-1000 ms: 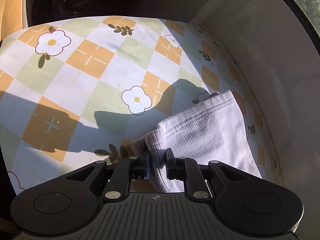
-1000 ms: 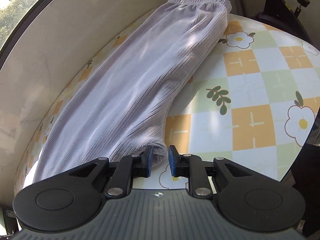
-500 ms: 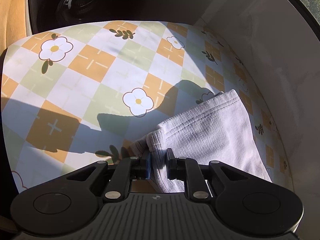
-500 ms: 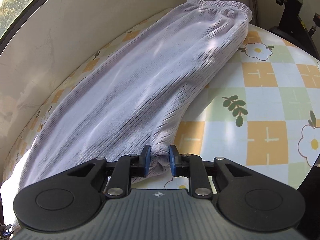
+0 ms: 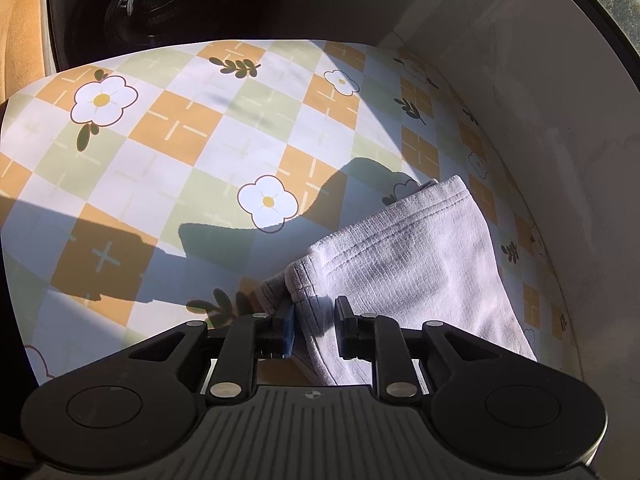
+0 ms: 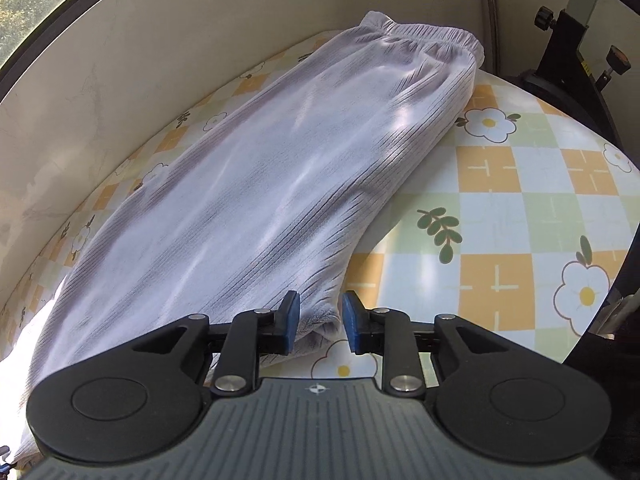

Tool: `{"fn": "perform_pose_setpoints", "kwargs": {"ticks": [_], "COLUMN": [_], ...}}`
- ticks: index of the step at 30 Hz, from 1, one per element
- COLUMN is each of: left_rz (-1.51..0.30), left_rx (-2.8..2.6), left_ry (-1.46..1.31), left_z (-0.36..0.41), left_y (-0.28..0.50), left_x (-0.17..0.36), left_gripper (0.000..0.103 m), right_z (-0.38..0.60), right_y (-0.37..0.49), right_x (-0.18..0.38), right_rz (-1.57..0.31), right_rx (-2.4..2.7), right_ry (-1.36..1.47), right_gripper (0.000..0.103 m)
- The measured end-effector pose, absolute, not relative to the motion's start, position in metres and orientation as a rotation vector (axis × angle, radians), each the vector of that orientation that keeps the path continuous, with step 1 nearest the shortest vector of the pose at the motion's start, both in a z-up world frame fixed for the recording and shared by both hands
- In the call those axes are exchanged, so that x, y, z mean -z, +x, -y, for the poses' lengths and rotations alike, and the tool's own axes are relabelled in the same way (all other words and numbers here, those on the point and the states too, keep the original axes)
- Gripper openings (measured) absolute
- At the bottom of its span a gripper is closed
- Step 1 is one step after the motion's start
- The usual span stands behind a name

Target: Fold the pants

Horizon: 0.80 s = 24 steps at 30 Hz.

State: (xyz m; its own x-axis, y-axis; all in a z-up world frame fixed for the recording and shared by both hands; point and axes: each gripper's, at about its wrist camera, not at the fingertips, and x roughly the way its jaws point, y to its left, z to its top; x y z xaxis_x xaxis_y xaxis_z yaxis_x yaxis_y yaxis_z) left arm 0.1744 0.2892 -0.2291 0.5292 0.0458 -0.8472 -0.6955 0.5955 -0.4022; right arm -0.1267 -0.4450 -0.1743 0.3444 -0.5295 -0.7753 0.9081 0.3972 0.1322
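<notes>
Both my left gripper (image 5: pixel 312 330) and right gripper (image 6: pixel 319 329) have jaws now opening off the pale pants (image 6: pixel 256 200), which lie lengthwise along the checked surface (image 5: pixel 168 132) from lower centre to upper right, fold laid.

Pants (image 6: pixel 256 184) on table (image 6: pixel 500 208), beside wall (image 6: pixel 140 60)

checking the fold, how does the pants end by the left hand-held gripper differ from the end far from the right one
The cuff end is a flat stitched hem lying open in two layers; the waistband is gathered, puckered elastic. The cuff end sits right at the left hand-held gripper, cloth between its opening jaws; the waistband lies at the far table edge, away from the right hand-held gripper. Both are pale lilac ribbed cloth on the checked tablecloth.
</notes>
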Motion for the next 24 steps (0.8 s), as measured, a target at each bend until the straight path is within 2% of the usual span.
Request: {"fn": "perform_pose_setpoints", "kwargs": {"ticks": [1,3,8,14,19,23,24], "left_rz": [-0.907,-0.881,-0.755,-0.708,-0.878,-0.971,-0.985], "left_rx": [-0.504,-0.513,-0.408,-0.288,-0.206,-0.209,-0.205], "left_ry": [-0.831,-0.830,-0.776,-0.752,-0.732,-0.654,-0.661], "left_z": [-0.289,-0.288,-0.289,-0.306,-0.310,-0.300,-0.299], "left_y": [0.173,0.168,0.176,0.254,0.334,0.359,0.361], "left_x": [0.225,0.213,0.175,0.160,0.194,0.211,0.214], "left_gripper": [0.033,0.050,0.057,0.058,0.056,0.056,0.053], "right_z": [0.443,0.442,0.447,0.449,0.450,0.448,0.447], "right_y": [-0.123,-0.115,-0.075,0.011,0.064,0.079,0.080], "right_x": [0.167,0.155,0.138,0.154,0.190,0.209,0.211], "right_rz": [-0.703,-0.676,-0.641,-0.681,-0.756,-0.795,-0.801], "right_rx": [1.009,0.995,0.896,0.760,0.719,0.692,0.685], "right_ry": [0.594,0.553,0.520,0.432,0.380,0.388,0.387], "right_gripper": [0.027,0.029,0.030,0.036,0.036,0.036,0.036]}}
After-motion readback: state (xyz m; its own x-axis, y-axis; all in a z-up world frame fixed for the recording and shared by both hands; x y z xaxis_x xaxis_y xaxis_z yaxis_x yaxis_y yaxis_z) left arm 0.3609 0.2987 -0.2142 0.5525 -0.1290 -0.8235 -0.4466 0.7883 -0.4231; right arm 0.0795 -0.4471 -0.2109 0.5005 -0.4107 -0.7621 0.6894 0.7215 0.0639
